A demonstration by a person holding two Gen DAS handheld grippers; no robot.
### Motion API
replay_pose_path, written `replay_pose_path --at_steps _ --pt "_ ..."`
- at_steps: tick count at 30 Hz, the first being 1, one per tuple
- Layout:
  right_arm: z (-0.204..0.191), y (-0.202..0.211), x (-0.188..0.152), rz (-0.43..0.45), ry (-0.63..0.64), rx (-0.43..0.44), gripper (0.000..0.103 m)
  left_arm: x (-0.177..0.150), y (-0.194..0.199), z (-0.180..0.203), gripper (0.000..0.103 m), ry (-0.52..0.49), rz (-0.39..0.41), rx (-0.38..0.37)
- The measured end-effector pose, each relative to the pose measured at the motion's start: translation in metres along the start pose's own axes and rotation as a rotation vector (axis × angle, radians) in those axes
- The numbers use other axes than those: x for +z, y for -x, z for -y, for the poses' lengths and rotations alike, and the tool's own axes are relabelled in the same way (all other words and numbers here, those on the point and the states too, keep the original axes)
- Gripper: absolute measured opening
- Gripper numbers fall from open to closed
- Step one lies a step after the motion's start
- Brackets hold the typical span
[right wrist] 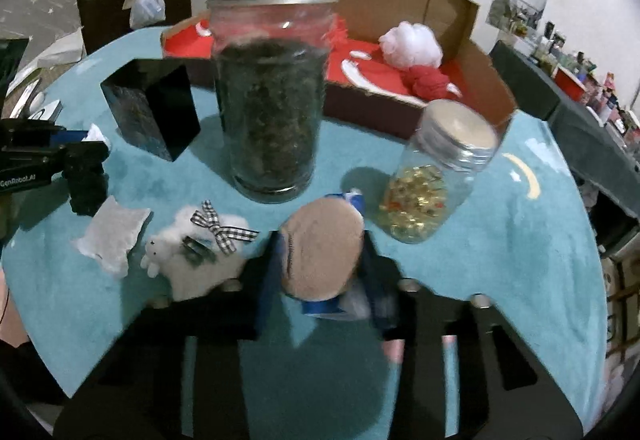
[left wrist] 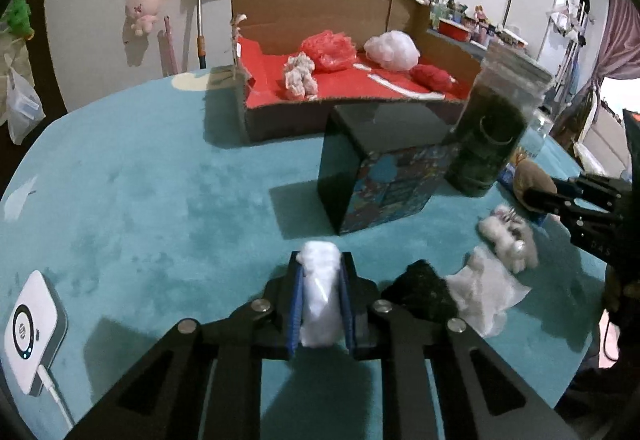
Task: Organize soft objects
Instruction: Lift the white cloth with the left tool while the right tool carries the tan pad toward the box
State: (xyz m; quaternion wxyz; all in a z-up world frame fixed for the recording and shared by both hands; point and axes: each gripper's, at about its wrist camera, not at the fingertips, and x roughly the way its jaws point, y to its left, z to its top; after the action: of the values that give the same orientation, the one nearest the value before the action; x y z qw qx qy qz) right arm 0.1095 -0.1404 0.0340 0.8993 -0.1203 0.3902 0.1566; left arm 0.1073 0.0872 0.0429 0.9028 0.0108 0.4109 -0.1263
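Two glass jars [right wrist: 272, 88], one cardboard box [left wrist: 320, 52] (four soft items inside)

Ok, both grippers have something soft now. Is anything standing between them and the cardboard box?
Yes. The black box stands between the left gripper, shut on a white wad, and the cardboard box. The tall jar stands between the right gripper, holding a tan plush, and that box.

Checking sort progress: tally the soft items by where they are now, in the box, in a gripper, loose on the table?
In the cardboard box: 4 (red bag, white bag, red bundle, pale plush)
In grippers: 2 (white wad, tan plush)
Loose on table: 3 (white plush, black lump, white cloth)
Total: 9
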Motion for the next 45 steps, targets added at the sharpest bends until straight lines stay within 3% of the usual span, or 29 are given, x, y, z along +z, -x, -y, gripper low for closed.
replay_pose_path --at_steps 3,8,21,28,45 --pt "0.008 0.008 -0.002 0.03 -0.036 0.023 0.017 0.005 0.014 0.005 0.017 0.003 0.036 0.006" --pt "0.008 0.024 -0.003 0.072 -0.04 0.04 0.016 0.015 0.03 0.025 0.017 -0.016 0.087 -0.027" --pt "0.015 0.04 0.001 0.131 -0.095 0.183 0.016 0.024 -0.002 0.1 0.017 -0.078 0.055 -0.198" --pt "0.016 0.038 -0.002 0.13 -0.115 0.234 0.016 0.025 -0.014 0.108 0.017 -0.076 0.035 -0.219" --pt "0.015 0.03 -0.005 0.102 -0.127 0.249 0.016 0.023 -0.014 0.105 0.017 -0.052 0.027 -0.234"
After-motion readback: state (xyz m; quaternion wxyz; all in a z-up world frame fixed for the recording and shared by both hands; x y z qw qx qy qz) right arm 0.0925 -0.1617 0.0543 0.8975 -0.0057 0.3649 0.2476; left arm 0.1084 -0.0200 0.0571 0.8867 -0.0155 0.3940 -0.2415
